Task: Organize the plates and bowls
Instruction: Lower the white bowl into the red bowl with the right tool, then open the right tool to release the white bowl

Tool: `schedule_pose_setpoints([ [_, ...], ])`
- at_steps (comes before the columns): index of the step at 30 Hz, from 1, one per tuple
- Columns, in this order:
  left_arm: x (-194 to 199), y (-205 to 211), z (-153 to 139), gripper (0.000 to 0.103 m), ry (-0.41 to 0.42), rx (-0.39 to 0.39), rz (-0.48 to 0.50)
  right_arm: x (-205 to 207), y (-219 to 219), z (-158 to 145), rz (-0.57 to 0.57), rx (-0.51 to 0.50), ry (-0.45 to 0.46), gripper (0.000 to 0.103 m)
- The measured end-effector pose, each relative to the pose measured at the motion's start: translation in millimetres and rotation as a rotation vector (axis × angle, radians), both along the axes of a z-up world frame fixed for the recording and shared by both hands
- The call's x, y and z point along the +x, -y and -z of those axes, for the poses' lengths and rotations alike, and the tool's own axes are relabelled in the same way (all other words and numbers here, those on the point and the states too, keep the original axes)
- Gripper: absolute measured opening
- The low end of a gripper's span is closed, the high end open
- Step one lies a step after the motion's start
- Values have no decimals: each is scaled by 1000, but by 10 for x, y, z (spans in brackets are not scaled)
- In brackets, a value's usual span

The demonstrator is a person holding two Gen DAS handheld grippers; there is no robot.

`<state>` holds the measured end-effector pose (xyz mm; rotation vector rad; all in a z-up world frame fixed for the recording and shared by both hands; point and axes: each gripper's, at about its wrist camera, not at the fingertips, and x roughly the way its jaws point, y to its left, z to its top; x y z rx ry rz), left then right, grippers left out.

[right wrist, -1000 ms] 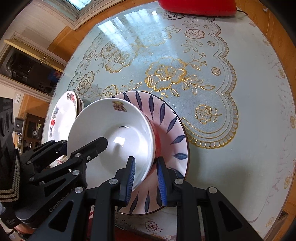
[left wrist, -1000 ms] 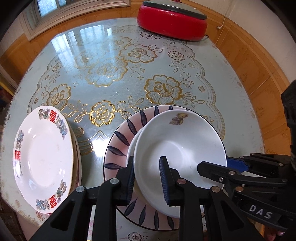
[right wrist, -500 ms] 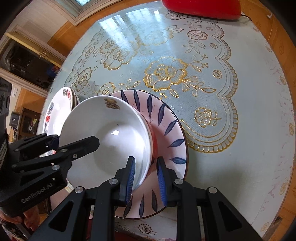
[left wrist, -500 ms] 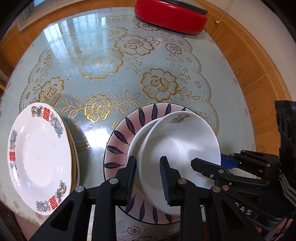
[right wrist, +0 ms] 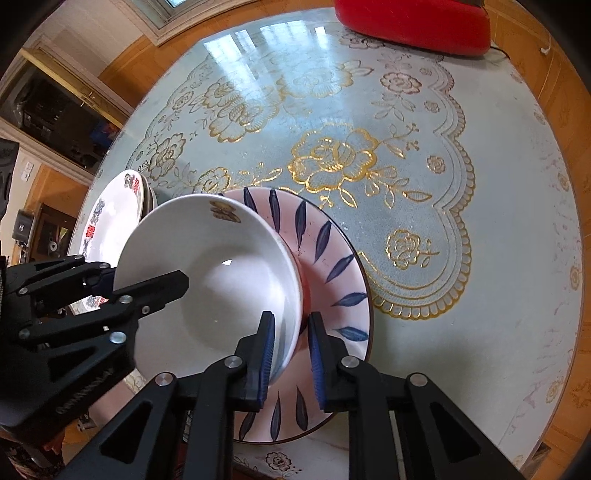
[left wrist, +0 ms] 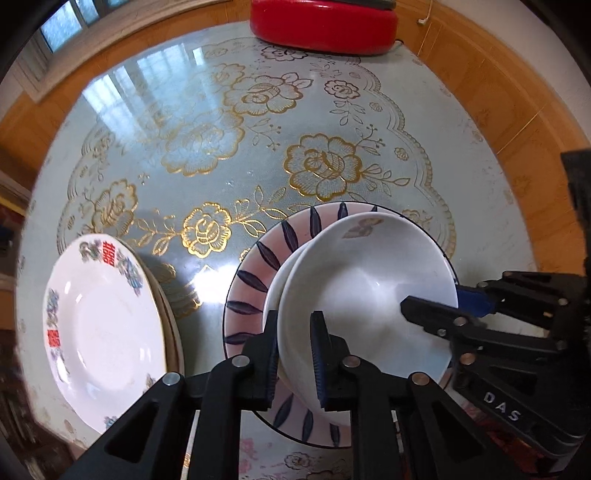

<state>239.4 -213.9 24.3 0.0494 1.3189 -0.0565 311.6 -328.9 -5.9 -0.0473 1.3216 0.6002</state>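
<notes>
A white bowl (left wrist: 369, 280) with a small bear print is held above a pink plate with blue leaves (left wrist: 255, 273). My left gripper (left wrist: 294, 354) is shut on the bowl's left rim. My right gripper (right wrist: 290, 354) is shut on its right rim and shows in the left wrist view (left wrist: 439, 310). A second white rim shows just under the bowl's left side in the left wrist view. In the right wrist view the bowl (right wrist: 207, 266) hangs over the pink plate (right wrist: 332, 266), and the left gripper (right wrist: 144, 284) reaches in from the left.
A stack of white plates with red characters (left wrist: 96, 325) lies at the table's left edge, seen also in the right wrist view (right wrist: 110, 221). A red round appliance (left wrist: 325, 22) stands at the far side. The table has a pale blue cloth (left wrist: 221, 129) with gold flowers.
Both grippers have lifted the white bowl off the pink plate; it now sits higher and tilted. The grips have not changed.
</notes>
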Motion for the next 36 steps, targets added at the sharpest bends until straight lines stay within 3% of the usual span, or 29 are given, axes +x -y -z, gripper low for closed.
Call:
schedule_pose_setpoints([
  [3, -17, 76, -13, 17, 11, 63, 34, 14, 17, -12, 4, 5, -3, 15],
  [6, -48, 232, -8, 41, 16, 109, 87, 9, 3, -7, -4, 9, -9, 15],
  [8, -67, 265, -7, 44, 54, 160, 109, 30, 15, 4, 9, 9, -11, 15],
  [11, -19, -8, 18, 69, 29, 0, 23, 68, 68, -9, 35, 29, -16, 16],
  [17, -32, -424, -89, 69, 96, -201, -117, 69, 76, 7, 47, 42, -30, 16],
  [22, -114, -532, -99, 69, 120, -220, -179, 66, 99, 17, 57, 53, -47, 18],
  [26, -214, -479, -95, 67, 151, -171, -199, 39, 92, 12, 54, 47, -39, 18],
  [36, -377, -407, -70, 68, 199, -127, -179, -16, 123, 12, 61, 58, -57, 22],
])
